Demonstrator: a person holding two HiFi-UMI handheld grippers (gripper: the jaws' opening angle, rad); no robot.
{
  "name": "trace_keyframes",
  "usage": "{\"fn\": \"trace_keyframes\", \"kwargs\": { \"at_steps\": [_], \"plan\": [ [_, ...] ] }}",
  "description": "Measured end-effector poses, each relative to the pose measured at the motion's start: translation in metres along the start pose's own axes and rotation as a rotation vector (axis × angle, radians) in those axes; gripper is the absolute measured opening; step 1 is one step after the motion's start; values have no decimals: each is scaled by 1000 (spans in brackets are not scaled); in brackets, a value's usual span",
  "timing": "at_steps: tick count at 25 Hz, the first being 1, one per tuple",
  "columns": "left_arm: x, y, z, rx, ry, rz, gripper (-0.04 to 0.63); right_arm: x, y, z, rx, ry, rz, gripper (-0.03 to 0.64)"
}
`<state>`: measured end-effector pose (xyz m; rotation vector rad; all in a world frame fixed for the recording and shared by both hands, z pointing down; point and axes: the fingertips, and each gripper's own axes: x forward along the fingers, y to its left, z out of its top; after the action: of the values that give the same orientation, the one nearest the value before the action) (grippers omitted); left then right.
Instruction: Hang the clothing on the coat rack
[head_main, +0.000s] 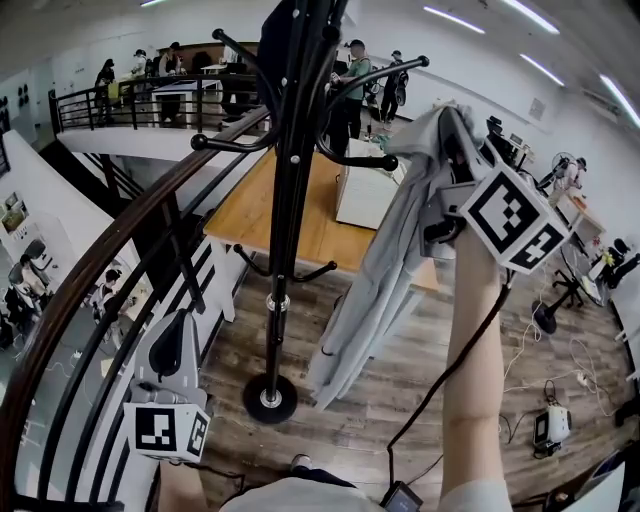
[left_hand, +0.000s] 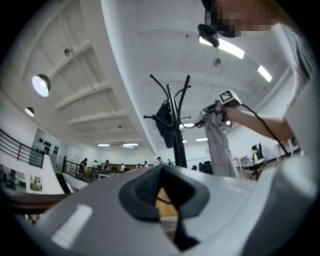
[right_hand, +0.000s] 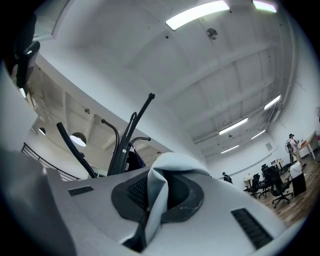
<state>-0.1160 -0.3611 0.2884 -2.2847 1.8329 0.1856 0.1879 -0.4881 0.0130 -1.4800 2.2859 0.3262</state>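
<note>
Your right gripper (head_main: 455, 150) is clamped on the grey garment (head_main: 385, 270), holding it high just beside the black coat rack (head_main: 285, 200) — cloth hanging free, on no hook — while your left gripper (head_main: 172, 345) sits low, closed on nothing.

This is a big open-plan office or lab on two levels. In the head view a dark curved railing (head_main: 120, 250) at the left guards a drop to a lower floor. Wood-plank flooring (head_main: 390, 400), a wooden table (head_main: 290, 215), people (head_main: 150, 70) gathered at the upper left, and loose cables (head_main: 560, 385) at the lower right fill the room. The right gripper view shows ceiling strip lights (right_hand: 197, 14) and office chairs (right_hand: 272, 185).
</note>
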Motion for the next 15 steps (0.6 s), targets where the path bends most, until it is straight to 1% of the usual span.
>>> {"fn": "trace_keyframes", "kwargs": {
  "at_steps": [6, 15],
  "plan": [
    [-5, 4, 0, 2, 2, 17, 9, -5, 14, 0, -23, 7, 36, 8],
    [-4, 4, 1, -3, 0, -2, 9, -18, 35, -14, -63, 68, 87, 8]
  ]
}}
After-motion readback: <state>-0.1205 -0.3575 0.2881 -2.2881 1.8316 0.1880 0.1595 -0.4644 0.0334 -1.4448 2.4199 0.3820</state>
